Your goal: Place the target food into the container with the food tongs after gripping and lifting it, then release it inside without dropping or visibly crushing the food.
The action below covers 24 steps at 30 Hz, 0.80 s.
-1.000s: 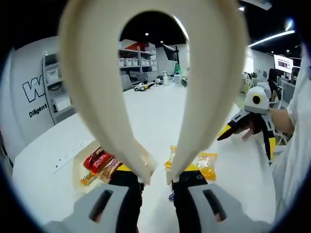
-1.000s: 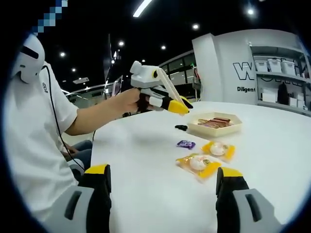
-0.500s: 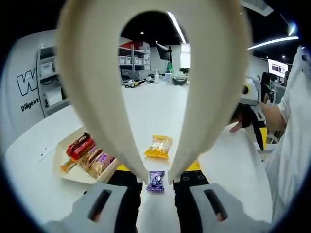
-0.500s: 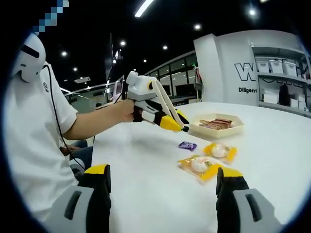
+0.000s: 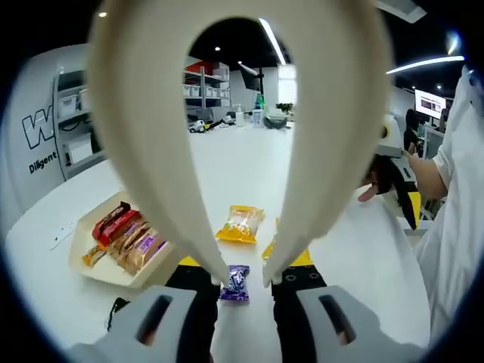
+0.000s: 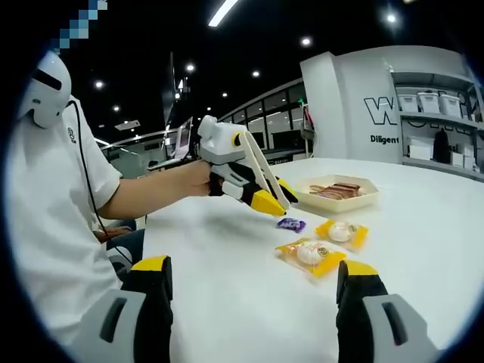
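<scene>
Left gripper [image 5: 243, 281] clamped on cream food tongs [image 5: 234, 144], tips straddling purple candy [image 5: 235, 283] on bench [image 5: 249, 166], lining up grab. Tray [image 5: 92, 257] waited left. Right gripper [image 6: 253, 291] hung open, idle.

Both views are bright below and dark above: the ceiling is near black, broken by long strip lights [image 5: 272, 41] and small round spotlights [image 6: 391, 17] that flare slightly. The white counter [image 6: 249, 295] reflects this light evenly, with only soft, faint shadows under the wrapped snacks. The cream tongs [image 5: 151, 151] sit close to the lens in the left gripper view and look soft. Fisheye bending curves shelves and walls near the edges, where detail smears.
</scene>
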### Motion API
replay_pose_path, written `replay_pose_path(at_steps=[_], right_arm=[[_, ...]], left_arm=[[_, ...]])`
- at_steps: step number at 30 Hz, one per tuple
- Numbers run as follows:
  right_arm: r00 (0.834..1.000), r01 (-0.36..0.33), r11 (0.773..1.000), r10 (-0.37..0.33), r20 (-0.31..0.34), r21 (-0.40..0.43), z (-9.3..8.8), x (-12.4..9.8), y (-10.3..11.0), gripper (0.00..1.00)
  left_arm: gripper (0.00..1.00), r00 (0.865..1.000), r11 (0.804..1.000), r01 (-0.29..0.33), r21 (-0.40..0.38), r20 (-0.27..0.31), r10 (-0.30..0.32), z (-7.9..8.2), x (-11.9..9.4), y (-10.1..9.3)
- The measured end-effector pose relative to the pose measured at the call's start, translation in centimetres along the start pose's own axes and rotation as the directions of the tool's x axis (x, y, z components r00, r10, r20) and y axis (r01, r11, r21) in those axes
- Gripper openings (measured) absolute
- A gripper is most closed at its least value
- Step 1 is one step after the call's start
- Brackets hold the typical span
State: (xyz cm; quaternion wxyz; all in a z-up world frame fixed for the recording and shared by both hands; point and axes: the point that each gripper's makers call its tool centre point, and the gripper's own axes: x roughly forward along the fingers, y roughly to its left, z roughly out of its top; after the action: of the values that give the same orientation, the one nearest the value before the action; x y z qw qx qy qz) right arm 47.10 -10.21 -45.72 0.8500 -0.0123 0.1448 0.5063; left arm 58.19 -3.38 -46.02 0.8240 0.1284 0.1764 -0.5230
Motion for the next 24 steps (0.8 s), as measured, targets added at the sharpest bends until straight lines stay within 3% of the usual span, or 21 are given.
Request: replay_pose_path(at_steps=[24], right_arm=[[1.000, 0.002, 1.000, -0.002, -0.001, 0.009, -0.4, -0.1, -0.2, 0.90]], left_arm=[[0.26, 1.000, 0.999, -0.004, -0.041, -0.008, 0.003, -1.0, 1.3, 1.1]])
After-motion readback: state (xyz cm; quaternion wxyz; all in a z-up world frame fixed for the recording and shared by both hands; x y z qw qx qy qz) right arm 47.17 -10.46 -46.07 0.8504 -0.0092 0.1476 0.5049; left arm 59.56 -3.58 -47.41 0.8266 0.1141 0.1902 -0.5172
